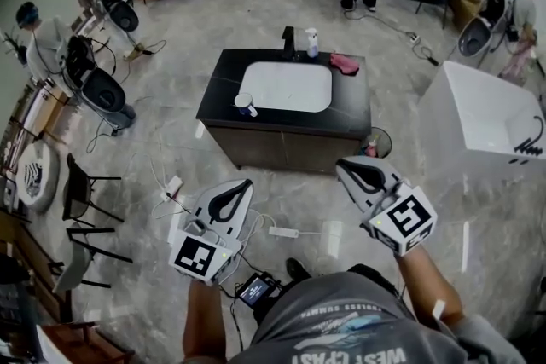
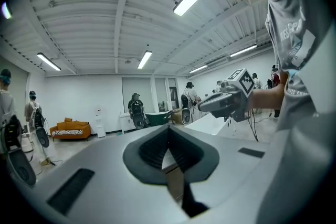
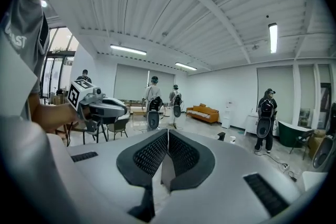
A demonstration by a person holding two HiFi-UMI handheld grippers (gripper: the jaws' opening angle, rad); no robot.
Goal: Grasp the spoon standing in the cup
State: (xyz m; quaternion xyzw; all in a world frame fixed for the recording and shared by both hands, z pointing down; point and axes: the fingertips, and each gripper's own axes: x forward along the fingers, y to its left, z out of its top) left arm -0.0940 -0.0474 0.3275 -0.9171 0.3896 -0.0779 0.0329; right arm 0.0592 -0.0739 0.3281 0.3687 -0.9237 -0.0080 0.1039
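In the head view a white cup [image 1: 245,106] with a blue band stands on the dark counter [image 1: 223,68], at the front left corner of the white sink [image 1: 286,87]. Its spoon is too small to make out. Both grippers hover over the floor, well short of the cabinet. My left gripper [image 1: 243,183] is shut with nothing between its jaws, and so is my right gripper [image 1: 344,168]. The left gripper view shows the closed left gripper [image 2: 168,131] with the right gripper [image 2: 223,102] beside it. In the right gripper view the closed right gripper [image 3: 167,134] has the left gripper [image 3: 105,107] at its left.
A faucet [image 1: 289,40], a spray bottle [image 1: 312,43] and a pink cloth [image 1: 345,64] sit at the counter's back. A bin [image 1: 375,142] stands by the cabinet's right corner. A white tub [image 1: 486,119] is at the right, chairs [image 1: 81,192] at the left, cables and a power strip [image 1: 281,232] underfoot. People stand around the room.
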